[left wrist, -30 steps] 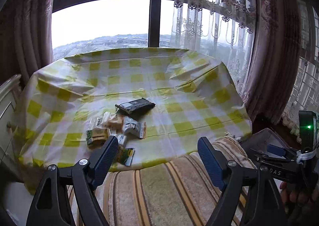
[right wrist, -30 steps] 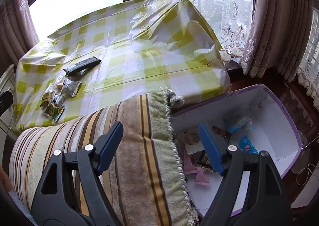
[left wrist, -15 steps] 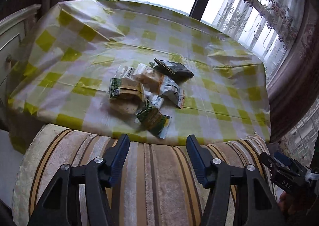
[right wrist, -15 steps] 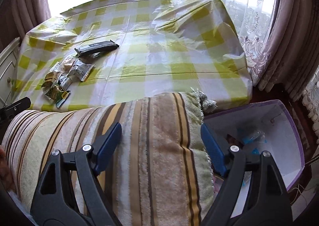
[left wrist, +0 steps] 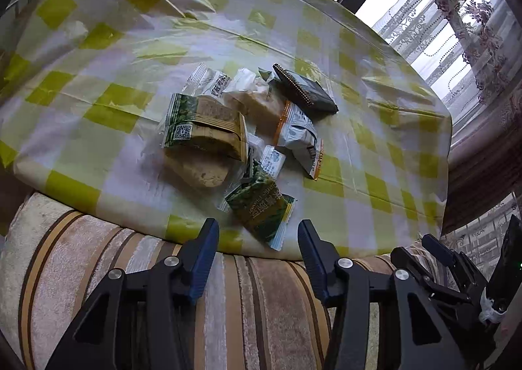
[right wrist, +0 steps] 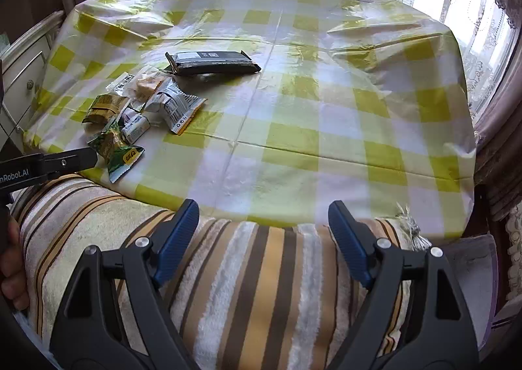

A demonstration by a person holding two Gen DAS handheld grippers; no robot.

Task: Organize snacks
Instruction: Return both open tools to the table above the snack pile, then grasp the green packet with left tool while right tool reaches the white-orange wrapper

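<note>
Several snack packets lie in a pile on the yellow-checked table point(left wrist: 98, 53). Nearest the edge is a green packet point(left wrist: 259, 208), also in the right wrist view point(right wrist: 114, 149). Behind it lie a brown-and-green packet point(left wrist: 205, 128), a white-and-orange packet point(left wrist: 298, 138) and a black packet point(left wrist: 305, 89), which also shows in the right wrist view point(right wrist: 212, 63). My left gripper point(left wrist: 257, 239) is open and empty, just short of the green packet, over the striped cushion. My right gripper point(right wrist: 261, 223) is open and empty above the cushion, well right of the pile.
A striped cushion point(right wrist: 261, 288) lies along the table's near edge point(right wrist: 326, 200). A white drawer unit point(right wrist: 23, 60) stands at the left. Curtains and a window are behind the table. A purple box edge point(right wrist: 489, 272) shows at the right, beside the cushion.
My left gripper has moved forward and down toward the snack pile, now close to the green packet. My right gripper has swung left from the purple box to face the table.
</note>
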